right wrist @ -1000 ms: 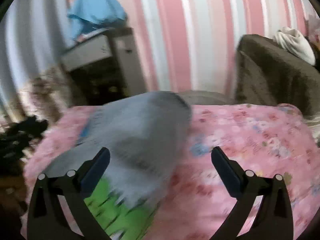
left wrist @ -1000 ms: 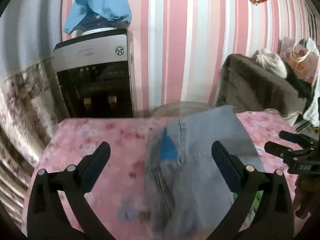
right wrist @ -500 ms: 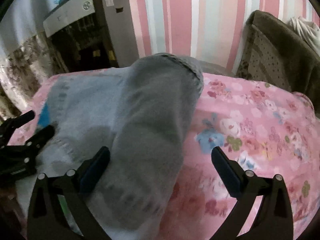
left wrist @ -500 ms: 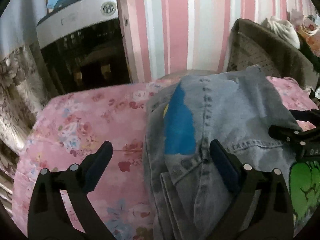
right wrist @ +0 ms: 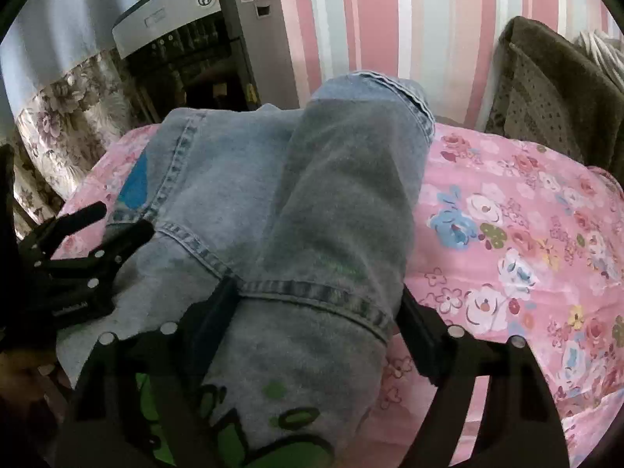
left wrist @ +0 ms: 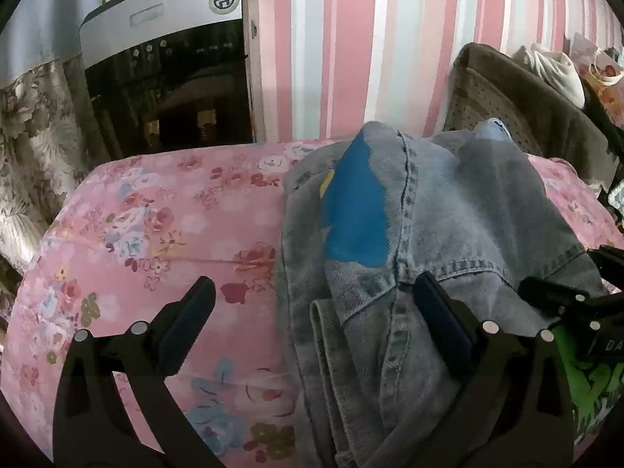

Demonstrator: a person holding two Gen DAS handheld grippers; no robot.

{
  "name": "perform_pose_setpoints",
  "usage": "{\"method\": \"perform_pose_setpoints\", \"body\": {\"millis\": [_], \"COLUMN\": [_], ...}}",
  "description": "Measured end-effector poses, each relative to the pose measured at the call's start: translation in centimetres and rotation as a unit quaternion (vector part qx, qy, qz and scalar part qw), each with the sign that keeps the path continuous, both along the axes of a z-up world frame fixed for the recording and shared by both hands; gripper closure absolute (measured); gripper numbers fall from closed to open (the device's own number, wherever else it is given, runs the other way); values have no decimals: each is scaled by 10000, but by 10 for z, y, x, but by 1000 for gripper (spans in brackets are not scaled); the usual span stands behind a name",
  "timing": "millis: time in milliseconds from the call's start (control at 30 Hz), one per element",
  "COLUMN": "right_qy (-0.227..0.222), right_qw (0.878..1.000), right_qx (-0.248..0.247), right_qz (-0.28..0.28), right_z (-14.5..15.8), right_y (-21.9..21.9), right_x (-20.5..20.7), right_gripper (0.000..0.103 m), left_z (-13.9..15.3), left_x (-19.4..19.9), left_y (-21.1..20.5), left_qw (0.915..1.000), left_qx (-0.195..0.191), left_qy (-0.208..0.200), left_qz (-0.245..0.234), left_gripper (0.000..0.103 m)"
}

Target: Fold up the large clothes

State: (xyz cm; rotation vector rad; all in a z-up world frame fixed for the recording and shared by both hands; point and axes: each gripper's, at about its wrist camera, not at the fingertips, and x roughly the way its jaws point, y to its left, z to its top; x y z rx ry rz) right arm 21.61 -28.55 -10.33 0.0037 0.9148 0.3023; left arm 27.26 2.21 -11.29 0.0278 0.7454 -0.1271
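Observation:
A light-blue denim garment [left wrist: 460, 218] with a blue patch and green print lies folded in a pile on the pink floral bedspread [left wrist: 156, 226]. My left gripper [left wrist: 316, 304] is open, low over the garment's left edge, its right finger on the denim. My right gripper [right wrist: 316, 304] is open, its jaws standing either side of a folded denim leg [right wrist: 351, 195] near a stitched hem. The right gripper also shows in the left wrist view [left wrist: 569, 296], and the left gripper in the right wrist view [right wrist: 97, 234].
A silver and black water dispenser [left wrist: 167, 62] stands against the pink striped wall behind the bed. A brown covered chair [left wrist: 518, 105] with clothes on it is at the right. Floral curtain fabric [left wrist: 31, 148] hangs at the left.
Both grippers have come down and forward, closer to the denim. The garment now lies still on the bed; a second ago it was blurred with motion.

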Motion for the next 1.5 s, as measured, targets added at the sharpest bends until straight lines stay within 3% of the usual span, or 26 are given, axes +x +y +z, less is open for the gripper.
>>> {"method": "perform_pose_setpoints", "body": {"millis": [200, 300, 400, 567, 633, 700, 767, 833, 900, 967, 1067, 1200, 1267, 1333, 1500], "right_qy": [-317, -418, -531, -933, -1050, -993, -755, -477, -397, -678, -626, -751, -817, -977, -1695], "right_qw": [9995, 9988, 9981, 9951, 9930, 9924, 9938, 9938, 9915, 9883, 9859, 9823, 9829, 9827, 9781], "right_qx": [61, 214, 156, -254, -535, -683, -648, -753, -1072, -1104, -1036, -990, -823, -594, -412], "right_qz": [51, 108, 259, 228, 57, -234, -495, -666, -626, -806, -1157, -1404, -1429, -1456, -1133], "right_z": [7, 18, 38, 89, 100, 99, 82, 51, 28, 24, 26, 32, 35, 39, 56], "right_y": [-4, -8, -15, -59, -84, -127, -170, -196, -198, -200, -198, -203, -202, -199, -176], "right_x": [-8, -9, -8, -13, -13, -7, 4, 13, 10, 0, -3, -27, -52, -84, -178], "right_gripper": [50, 63, 67, 69, 69, 69, 66, 54, 41, 33, 22, 16, 16, 4, 3], "left_z": [0, 2, 10, 46, 54, 48, 29, 10, 2, 2, -1, 3, 8, 20, 48], "left_x": [-1, -4, -5, -4, -1, 7, 13, 14, 5, -2, 0, -14, -33, -68, -163], "left_y": [-1, -13, -32, -111, -161, -205, -235, -248, -255, -258, -243, -220, -206, -193, -153], "left_qw": [9999, 9993, 9982, 9898, 9874, 9872, 9927, 9946, 9958, 9964, 9979, 9977, 9966, 9954, 9918], "left_qx": [-155, -310, -374, -957, -988, -988, -705, -540, -307, -47, -128, -393, -479, -526, -125], "left_qy": [7, -8, -33, -410, -487, -319, -25, 191, 90, -85, -93, -55, -135, -320, -1074], "left_qz": [17, -228, -459, -974, -1133, -1208, -981, -867, -860, -846, -625, -545, -652, -736, -683], "left_gripper": [6, 25, 51, 46, 40, 38, 37, 34, 30, 23, 8, 6, 6, 3, 3]}}
